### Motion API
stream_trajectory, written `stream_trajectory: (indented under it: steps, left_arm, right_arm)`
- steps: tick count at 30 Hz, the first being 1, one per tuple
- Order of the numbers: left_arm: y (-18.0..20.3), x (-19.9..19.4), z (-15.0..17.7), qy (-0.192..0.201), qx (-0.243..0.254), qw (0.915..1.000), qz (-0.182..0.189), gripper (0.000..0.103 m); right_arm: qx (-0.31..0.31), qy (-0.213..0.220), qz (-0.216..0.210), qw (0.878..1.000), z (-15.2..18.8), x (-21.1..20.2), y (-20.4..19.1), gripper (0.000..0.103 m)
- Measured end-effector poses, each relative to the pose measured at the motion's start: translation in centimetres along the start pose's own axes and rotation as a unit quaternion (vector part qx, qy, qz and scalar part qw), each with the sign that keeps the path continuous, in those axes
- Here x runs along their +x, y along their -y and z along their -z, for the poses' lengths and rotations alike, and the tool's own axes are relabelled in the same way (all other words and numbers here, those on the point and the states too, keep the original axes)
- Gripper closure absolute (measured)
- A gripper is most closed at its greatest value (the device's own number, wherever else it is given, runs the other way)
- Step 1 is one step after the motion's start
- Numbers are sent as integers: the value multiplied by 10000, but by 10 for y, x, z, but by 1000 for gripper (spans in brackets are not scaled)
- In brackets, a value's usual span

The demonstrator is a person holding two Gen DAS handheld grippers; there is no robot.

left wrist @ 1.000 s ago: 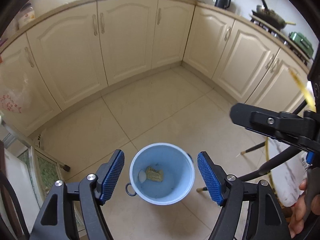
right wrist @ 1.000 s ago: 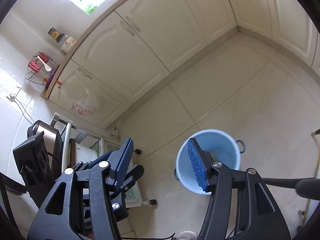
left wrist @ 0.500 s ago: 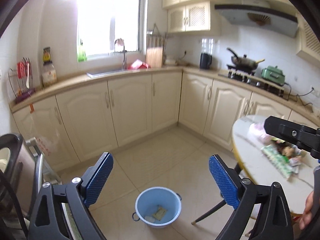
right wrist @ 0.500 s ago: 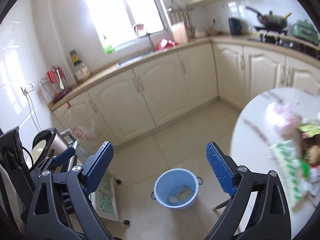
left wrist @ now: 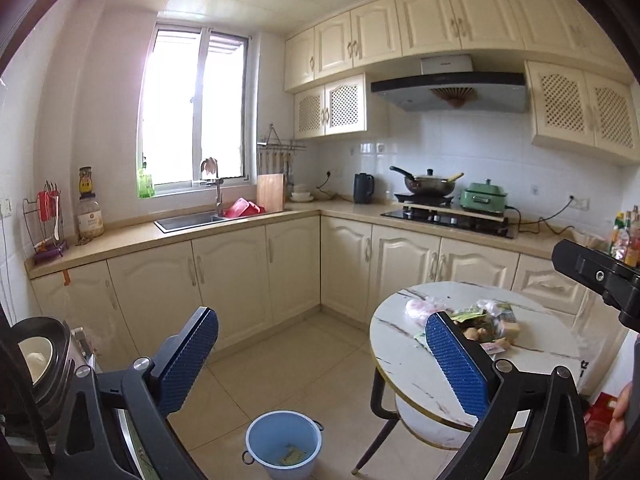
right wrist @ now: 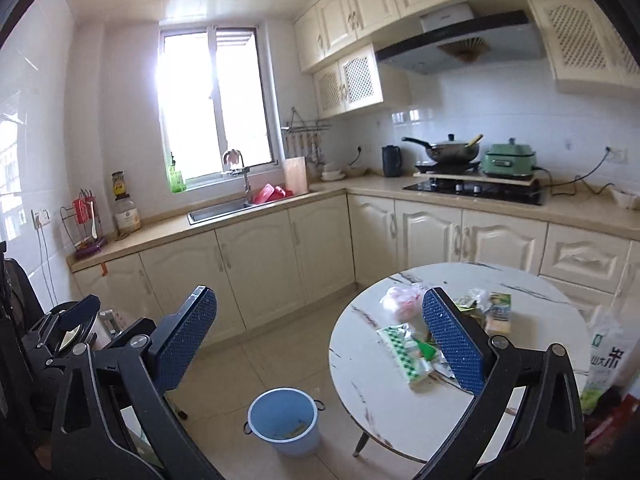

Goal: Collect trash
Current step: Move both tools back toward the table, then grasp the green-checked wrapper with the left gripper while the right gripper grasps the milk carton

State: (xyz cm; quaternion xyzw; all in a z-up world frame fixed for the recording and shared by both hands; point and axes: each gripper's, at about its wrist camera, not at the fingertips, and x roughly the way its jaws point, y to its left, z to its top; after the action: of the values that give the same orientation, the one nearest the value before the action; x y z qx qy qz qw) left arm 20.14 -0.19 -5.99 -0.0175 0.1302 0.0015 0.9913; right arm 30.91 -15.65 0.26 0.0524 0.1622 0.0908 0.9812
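A light blue bucket [left wrist: 283, 446] [right wrist: 284, 426] stands on the tiled floor with a yellowish wrapper [left wrist: 294, 457] lying inside it. Right of it is a round marble table [left wrist: 400, 364] [right wrist: 384, 396]. The table carries a pink bag [right wrist: 400, 298], a green-and-white wrapper [right wrist: 404, 350] and a pile of other wrappers [left wrist: 486, 322]. My left gripper [left wrist: 320, 320] is held high above the bucket, its jaws opening with nothing between them. My right gripper [right wrist: 318, 296] is also raised, level with the table's left edge. Its jaws are opening and hold nothing.
Cream cabinets run along the back and right walls, with a sink [left wrist: 188, 220], a kettle [left wrist: 363, 188] and a wok on the stove [left wrist: 430, 184]. A rice cooker [left wrist: 36, 360] sits at the left. A printed bag [right wrist: 604, 360] leans by the table. A hand [left wrist: 618, 416] shows at the right.
Both grippers rose from just above the bucket and tilted up toward the room. Their jaws spread wider. The bucket shrank to the bottom of both views, and the table with trash came in.
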Motion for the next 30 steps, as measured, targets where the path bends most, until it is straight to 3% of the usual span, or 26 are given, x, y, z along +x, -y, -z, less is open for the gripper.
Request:
stream_trajectory:
  steps: [5,11,21,30]
  left_arm:
    - [3,-83,14,232,30,9997,68,1]
    - [11,-137,33,638,208,9976,149,1]
    - [7,-141,63,667,278,9969,316,1]
    - [8,-81,41,395,305,9979,402,1]
  right_arm:
    - [-14,380,322,9988,-7,-53,11,0]
    - [-33,774,601,9952,-15,-98,19,0]
    - [45,885,909,9919,-14,-115,42,0]
    - [267,539,1348,9890,0,-87,89,0]
